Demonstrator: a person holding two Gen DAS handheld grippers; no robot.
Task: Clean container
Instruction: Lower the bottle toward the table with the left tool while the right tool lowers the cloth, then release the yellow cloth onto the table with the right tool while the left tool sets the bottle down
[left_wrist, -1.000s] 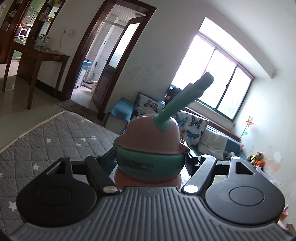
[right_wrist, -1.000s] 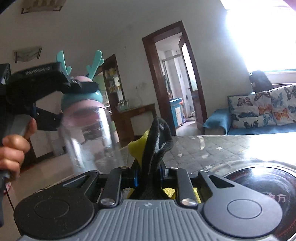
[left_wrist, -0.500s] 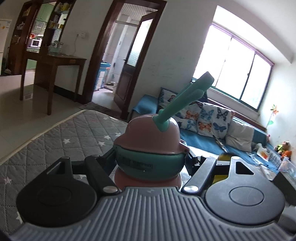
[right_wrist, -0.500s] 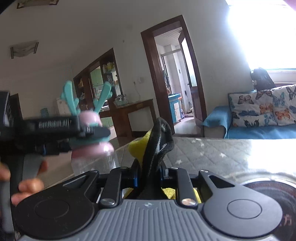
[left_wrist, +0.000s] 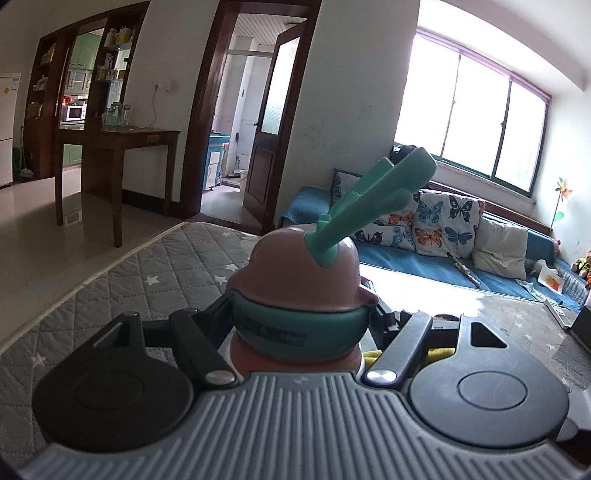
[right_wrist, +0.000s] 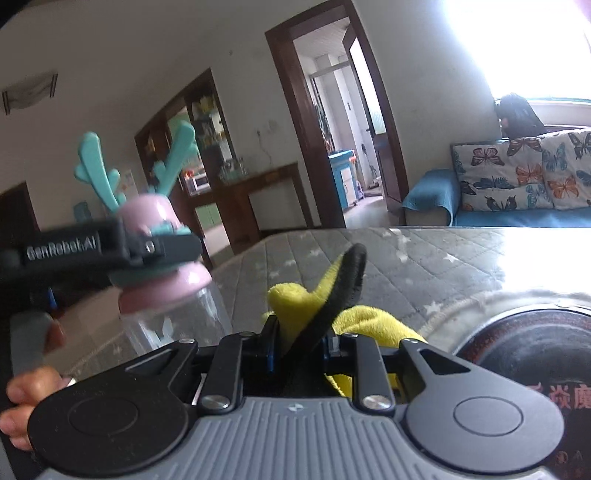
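A clear bottle (right_wrist: 173, 325) with a pink and teal lid (left_wrist: 299, 291) and teal antlers (left_wrist: 376, 192) is the container. My left gripper (left_wrist: 301, 325) is shut on the teal band of the lid. In the right wrist view the bottle hangs at the left, held upright by the left gripper (right_wrist: 147, 251), lid (right_wrist: 151, 221) on top. My right gripper (right_wrist: 299, 350) is shut on a yellow cloth with a black edge (right_wrist: 332, 295), to the right of the bottle and apart from it.
A grey quilted table cover with stars (left_wrist: 110, 295) spreads below both grippers. A dark round appliance (right_wrist: 535, 354) lies at the right. A hand (right_wrist: 26, 406) holds the left gripper. Beyond are a blue sofa with butterfly cushions (left_wrist: 443, 229), a wooden side table (left_wrist: 118, 147) and a doorway.
The left gripper has lowered the bottle toward the table and turned its view rightward. The cloth in the right gripper now droops lower and to the right.
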